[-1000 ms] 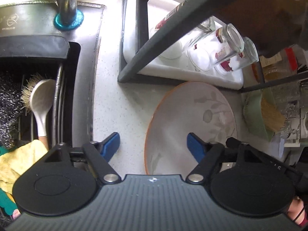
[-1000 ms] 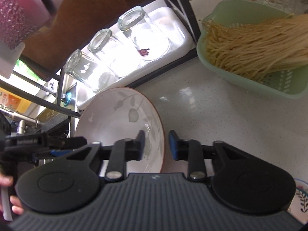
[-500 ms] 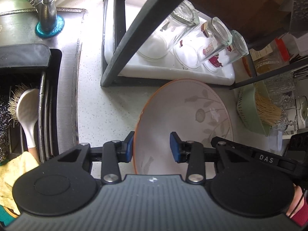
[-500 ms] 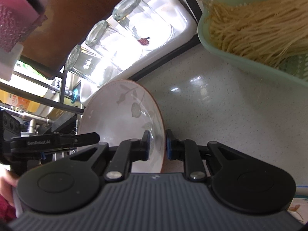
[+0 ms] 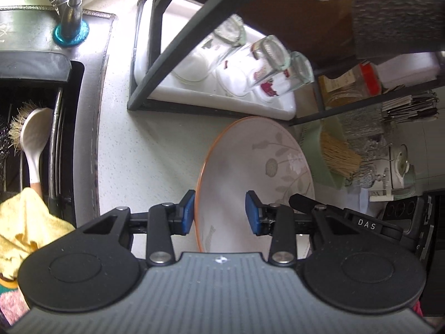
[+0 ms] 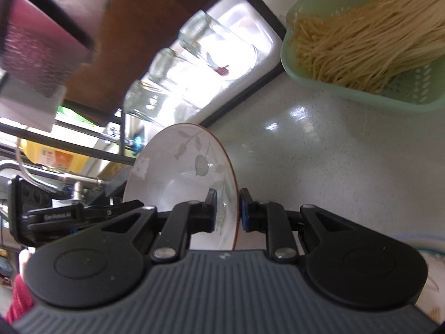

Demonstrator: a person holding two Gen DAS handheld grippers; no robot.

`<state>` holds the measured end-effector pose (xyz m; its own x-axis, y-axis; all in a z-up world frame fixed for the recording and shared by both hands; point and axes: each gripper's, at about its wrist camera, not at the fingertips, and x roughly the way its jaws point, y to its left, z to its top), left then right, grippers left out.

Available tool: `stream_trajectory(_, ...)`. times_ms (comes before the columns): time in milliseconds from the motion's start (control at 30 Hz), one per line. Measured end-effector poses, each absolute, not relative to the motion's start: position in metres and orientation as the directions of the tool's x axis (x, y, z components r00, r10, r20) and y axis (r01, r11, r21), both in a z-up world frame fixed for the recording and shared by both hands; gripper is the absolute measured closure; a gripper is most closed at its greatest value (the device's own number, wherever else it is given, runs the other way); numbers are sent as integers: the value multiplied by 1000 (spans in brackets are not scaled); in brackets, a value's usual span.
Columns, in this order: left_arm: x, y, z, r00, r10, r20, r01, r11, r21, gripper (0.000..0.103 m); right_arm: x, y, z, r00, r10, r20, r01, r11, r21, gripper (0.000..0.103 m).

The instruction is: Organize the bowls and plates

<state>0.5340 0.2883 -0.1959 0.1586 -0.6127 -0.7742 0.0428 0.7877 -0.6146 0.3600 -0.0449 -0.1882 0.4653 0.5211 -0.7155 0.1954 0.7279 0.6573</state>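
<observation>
Right gripper (image 6: 226, 208) narrowly parted; left gripper (image 5: 219, 213) wider apart.

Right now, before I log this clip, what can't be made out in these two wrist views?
The plate near edge: both views, hidden behind the gripper bodies.
The left gripper grip: left wrist view, pad contact with the plate unclear.
The glasses: right wrist view, blurred, prints unreadable.
The patterned dish: right wrist view, cut off by the frame edge and the right gripper body.

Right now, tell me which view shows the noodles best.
The right wrist view: the noodles fill its upper right, strands plain in the green basket. The left wrist view shows only a small tuft at the far right, partly behind the plate.
</observation>
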Motion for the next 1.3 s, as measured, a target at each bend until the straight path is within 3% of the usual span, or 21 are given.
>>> stream_trajectory(433,484,249,-155,146,-680,-719,104,733,-672,60,287,-85,-142,574,455,-681,236,704,669,83)
stream_trajectory(833,435,200,-147,119,-675,-729,141,738,-660,60,230,-124,-137,613,428,-664,248,693,677,83)
stream_trajectory(1300,377,146,-186,84,-596,-798,74,803,-592,60,187,-165,-172,568,457,-685,252,695,673,83)
